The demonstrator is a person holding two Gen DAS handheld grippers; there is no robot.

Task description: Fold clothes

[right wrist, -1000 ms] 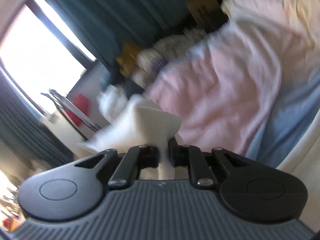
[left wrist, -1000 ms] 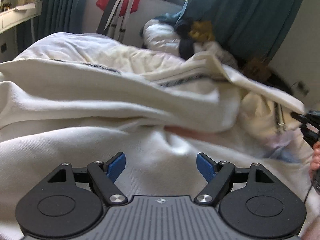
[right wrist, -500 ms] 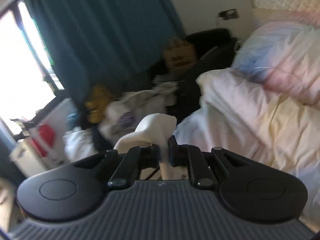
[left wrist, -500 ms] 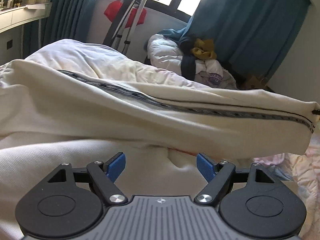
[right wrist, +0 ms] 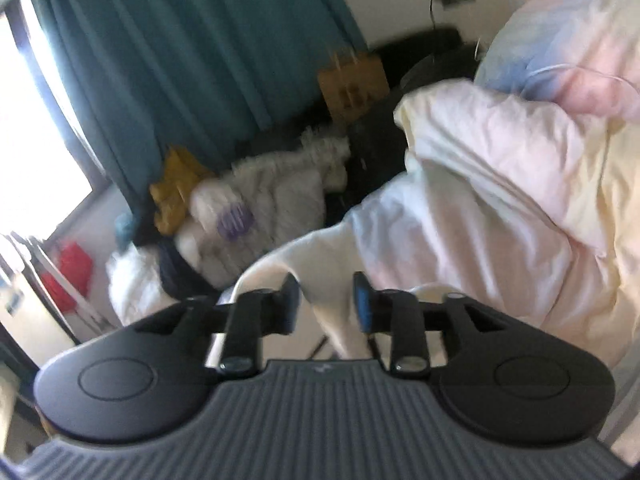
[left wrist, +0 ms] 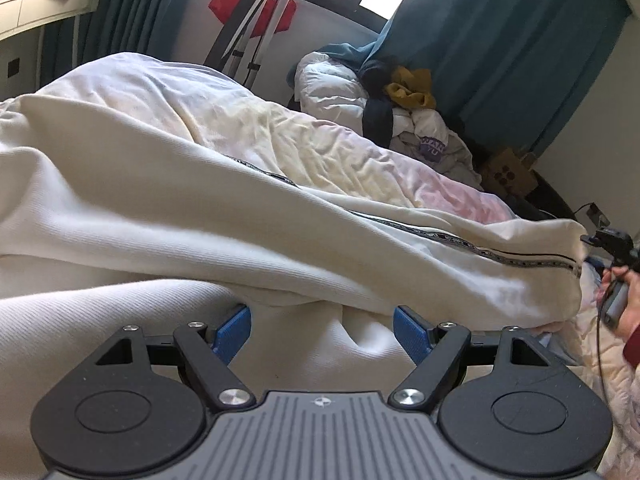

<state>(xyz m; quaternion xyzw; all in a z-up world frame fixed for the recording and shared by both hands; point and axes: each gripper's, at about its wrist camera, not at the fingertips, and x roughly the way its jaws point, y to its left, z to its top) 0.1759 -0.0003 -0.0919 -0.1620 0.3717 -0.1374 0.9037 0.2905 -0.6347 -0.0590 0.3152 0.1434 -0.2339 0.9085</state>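
Cream trousers (left wrist: 280,240) with a dark side stripe lie folded over on the bed, one leg stretched to the right. My left gripper (left wrist: 322,330) is open with its blue pads just above the cream fabric. My right gripper (right wrist: 324,304) is open, and the cream hem (right wrist: 316,268) still lies loosely between its parted pads. In the left wrist view the right gripper (left wrist: 612,242) sits at the trouser leg's far end, by its hem.
A pastel duvet (right wrist: 520,184) covers the bed. A pile of clothes (left wrist: 404,108) sits by teal curtains (left wrist: 500,40). A tripod (left wrist: 256,28) and a cardboard box (left wrist: 508,168) stand beyond the bed.
My right gripper carried the trouser leg to the right, stretched it out, lowered it and opened its jaws. My left gripper stayed open over the fabric.
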